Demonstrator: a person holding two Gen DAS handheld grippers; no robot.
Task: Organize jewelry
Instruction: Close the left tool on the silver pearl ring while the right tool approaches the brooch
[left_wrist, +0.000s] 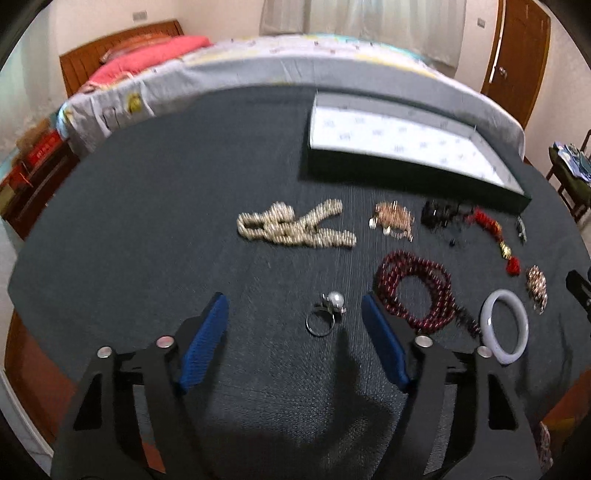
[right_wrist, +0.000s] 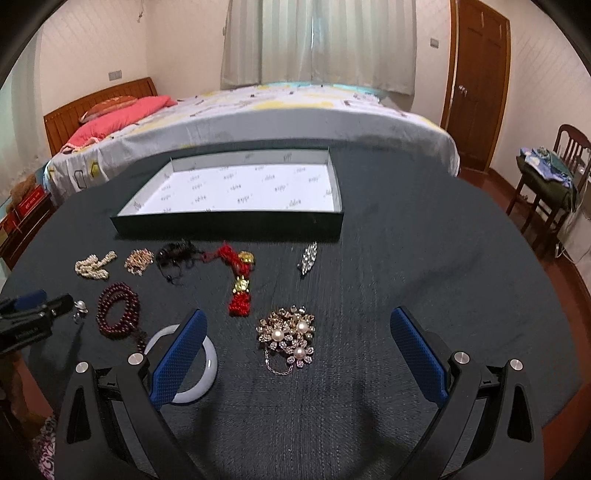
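The left tool (left_wrist: 295, 314) stands partly open and holds nothing; the pearl ring (left_wrist: 327, 314) lies on the desk (left_wrist: 147, 221) between its fingertips, touching neither. The right tool (right_wrist: 295, 332) gapes wide and empty over the pearl brooch (right_wrist: 290, 338). The tray (right_wrist: 229, 221) sits toward the desk's far edge.

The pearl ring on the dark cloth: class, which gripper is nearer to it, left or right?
Left. The left gripper has the pearl ring between its open fingers; the right gripper is farther away, over the flower brooch.

left gripper (left_wrist: 295, 314) jaws apart, right gripper (right_wrist: 295, 332) wide
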